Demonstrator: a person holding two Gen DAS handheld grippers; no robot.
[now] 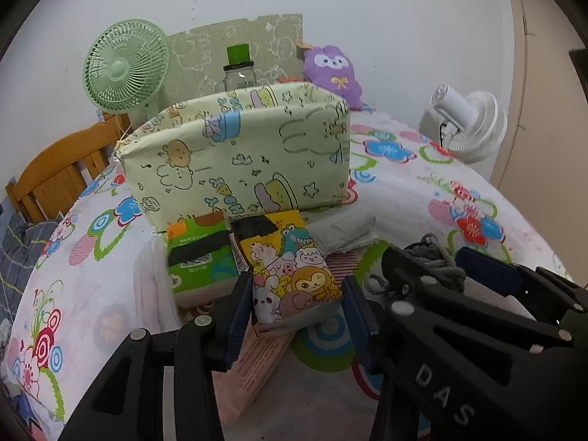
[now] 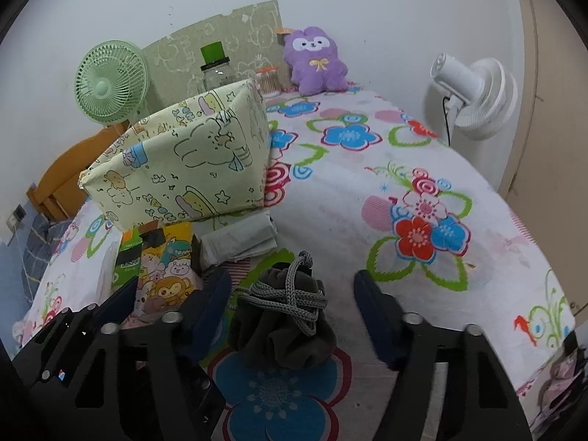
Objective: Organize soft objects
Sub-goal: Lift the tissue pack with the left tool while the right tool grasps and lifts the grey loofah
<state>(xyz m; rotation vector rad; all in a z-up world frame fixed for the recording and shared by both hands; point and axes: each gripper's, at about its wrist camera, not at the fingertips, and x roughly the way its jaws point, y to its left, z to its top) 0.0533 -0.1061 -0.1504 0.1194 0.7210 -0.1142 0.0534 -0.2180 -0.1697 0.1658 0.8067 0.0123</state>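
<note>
The left gripper (image 1: 296, 299) has its jaws closed on the cartoon tissue pack (image 1: 294, 275), pads pressed to both its sides, the pack tilted and lifted off the flowered bed cover (image 2: 367, 202). The right gripper (image 2: 292, 303) straddles the dark drawstring pouch (image 2: 284, 321): its jaws stand part open around it, and a gap shows on the right side, so I judge the pouch not yet gripped. The pouch lies on the cover, just beside the tissue pack at about 9 o'clock in the right wrist view.

Outward, a green tissue pack (image 1: 198, 253) lies at 10 o'clock of the left jaws, a grey folded cloth (image 1: 345, 235) at 1 o'clock, and a pink pack (image 1: 253, 364) beneath them. Beyond, at 12 o'clock, stands the patterned fabric box (image 1: 239, 154); whether anything is inside it cannot be seen.

The task looks early: all soft items in view lie outside the box, only one is in hand. A purple plush (image 2: 316, 60) sits far back.
</note>
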